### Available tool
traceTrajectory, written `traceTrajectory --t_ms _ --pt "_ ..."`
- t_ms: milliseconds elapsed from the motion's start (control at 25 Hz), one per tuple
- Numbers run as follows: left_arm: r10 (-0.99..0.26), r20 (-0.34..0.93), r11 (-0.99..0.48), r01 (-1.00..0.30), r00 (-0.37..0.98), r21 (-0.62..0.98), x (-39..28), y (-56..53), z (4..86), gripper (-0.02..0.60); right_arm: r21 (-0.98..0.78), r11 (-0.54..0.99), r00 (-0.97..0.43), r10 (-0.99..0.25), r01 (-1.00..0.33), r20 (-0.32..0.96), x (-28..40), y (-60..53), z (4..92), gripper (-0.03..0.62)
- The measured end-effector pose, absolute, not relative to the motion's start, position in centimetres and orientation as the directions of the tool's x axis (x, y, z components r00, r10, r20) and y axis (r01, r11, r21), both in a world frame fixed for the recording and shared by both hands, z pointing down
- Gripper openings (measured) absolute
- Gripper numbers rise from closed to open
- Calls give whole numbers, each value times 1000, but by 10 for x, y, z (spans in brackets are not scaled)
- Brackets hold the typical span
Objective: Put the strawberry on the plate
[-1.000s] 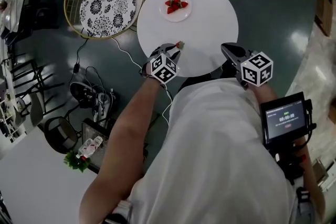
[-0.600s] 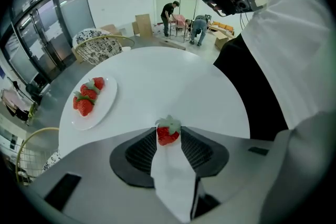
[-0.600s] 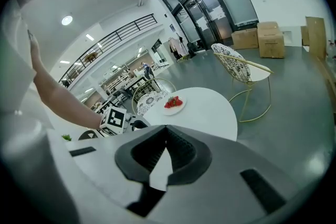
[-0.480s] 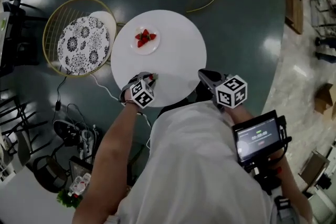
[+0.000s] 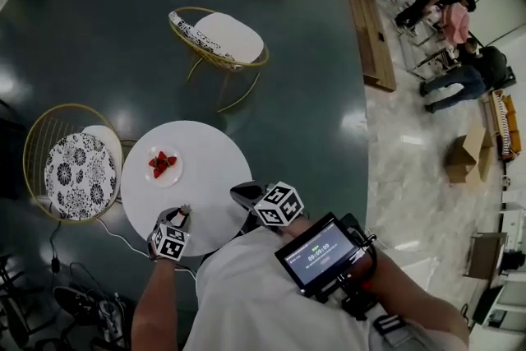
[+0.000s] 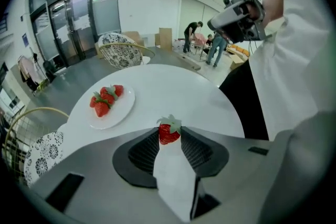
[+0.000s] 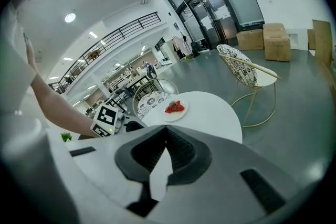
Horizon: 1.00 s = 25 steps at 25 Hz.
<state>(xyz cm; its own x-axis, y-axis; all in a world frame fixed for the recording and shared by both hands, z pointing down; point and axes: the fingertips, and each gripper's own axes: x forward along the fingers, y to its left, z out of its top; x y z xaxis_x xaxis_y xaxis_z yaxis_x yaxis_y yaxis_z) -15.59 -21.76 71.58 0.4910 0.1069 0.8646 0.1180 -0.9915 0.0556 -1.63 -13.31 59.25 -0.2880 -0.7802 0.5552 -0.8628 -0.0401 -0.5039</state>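
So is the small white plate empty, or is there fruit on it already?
Not empty: a few red strawberries lie together on the small white plate, which sits on the round white table.

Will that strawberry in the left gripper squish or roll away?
Probably squishy: the strawberry looks plump and ripe, so a hard squeeze may bruise it. It's likely light, since just the tips of the left gripper hold it. Its rounded shape might roll on the table.
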Motion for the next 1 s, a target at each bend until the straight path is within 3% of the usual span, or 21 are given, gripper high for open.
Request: traceTrajectory --t_ms 240,480,1000 --pt "55 784 -996 -19 618 85 -116 -221 678 126 -519 17 -352 -753 -855 556 -18 -148 590 8" --pt "-3 755 -983 -142 655 120 -85 -234 667 126 -518 99 -425 -709 -850 562 -2 -171 594 8" --pt "-118 794 -892 -415 597 180 -83 -268 681 126 -585 182 -540 -656 -791 527 30 -220 627 8"
